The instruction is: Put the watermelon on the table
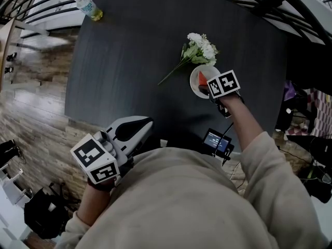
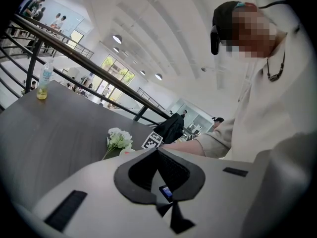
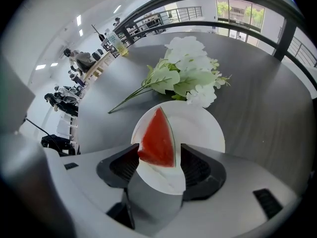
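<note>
Watermelon (image 3: 157, 140): a red wedge with a thin green rind, lying flat on the plate and pointing to 12 o'clock in the right gripper view.
Plate (image 3: 200, 128): white and round, sitting on the table toward 2 o'clock from the middle of the head view.
Right claw (image 3: 159, 151): standing spread wide and pointing steeply down over the plate, with the watermelon's broad end lying between its pads. A thin strip of plate is showing between the rind and the right pad. The left pad's edge is meeting the wedge's corner in the picture, but I cannot tell whether it is touching.
Left claw (image 2: 157, 151): its jaws are pressing together tip to tip with nothing between them. It is hanging at 7 o'clock in the head view, close to the person's chest, well apart from the plate and aiming toward it.
Flowers (image 3: 185, 73): a white bunch with green leaves, lying on the table just beside the plate at its 11 o'clock, the stems trailing toward 8 o'clock.
Table (image 1: 135, 61): dark and matte, carrying the plate, the flowers and the bottle.
Bottle (image 1: 89, 7): clear with yellow liquid low inside, standing at the table's far corner, at 10 o'clock in the head view.
Screen (image 1: 217, 140): a small lit device, showing under the right forearm at 6 o'clock from the plate.
</note>
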`<state>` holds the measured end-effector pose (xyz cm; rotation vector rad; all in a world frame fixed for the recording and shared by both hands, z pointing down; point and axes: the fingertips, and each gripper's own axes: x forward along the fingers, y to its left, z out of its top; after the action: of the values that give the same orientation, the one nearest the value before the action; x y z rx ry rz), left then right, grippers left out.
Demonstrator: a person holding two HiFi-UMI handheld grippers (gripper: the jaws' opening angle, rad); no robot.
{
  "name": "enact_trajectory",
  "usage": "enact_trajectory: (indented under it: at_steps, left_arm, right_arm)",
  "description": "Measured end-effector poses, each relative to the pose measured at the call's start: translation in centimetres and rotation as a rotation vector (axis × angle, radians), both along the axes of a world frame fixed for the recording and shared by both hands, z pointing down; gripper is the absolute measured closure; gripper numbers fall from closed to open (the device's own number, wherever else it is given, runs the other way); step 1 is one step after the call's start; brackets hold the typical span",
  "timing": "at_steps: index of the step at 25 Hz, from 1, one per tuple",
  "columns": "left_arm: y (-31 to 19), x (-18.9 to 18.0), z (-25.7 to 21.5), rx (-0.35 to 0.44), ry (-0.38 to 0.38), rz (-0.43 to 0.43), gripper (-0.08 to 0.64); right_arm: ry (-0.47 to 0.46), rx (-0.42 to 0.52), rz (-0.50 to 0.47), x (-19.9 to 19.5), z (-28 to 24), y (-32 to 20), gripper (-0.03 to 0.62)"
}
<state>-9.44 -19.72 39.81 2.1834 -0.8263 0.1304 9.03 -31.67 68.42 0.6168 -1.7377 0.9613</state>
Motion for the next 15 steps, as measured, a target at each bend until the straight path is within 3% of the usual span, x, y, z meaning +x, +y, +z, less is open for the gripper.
enact_trajectory:
  at_steps: [8, 15]
  left_arm:
    - [0.6, 0.9, -1.3, 0.042, 0.001, 0.070, 0.553]
    - [0.3, 2.2, -3.1, 0.132, -0.001, 0.171, 0.552]
  right_arm:
    - [-0.030, 0.027, 0.045, 0.8, -3.5, 1.0, 0.341]
    - [-0.185, 0.130, 0.058, -0.2, -11.2, 3.1, 0.344]
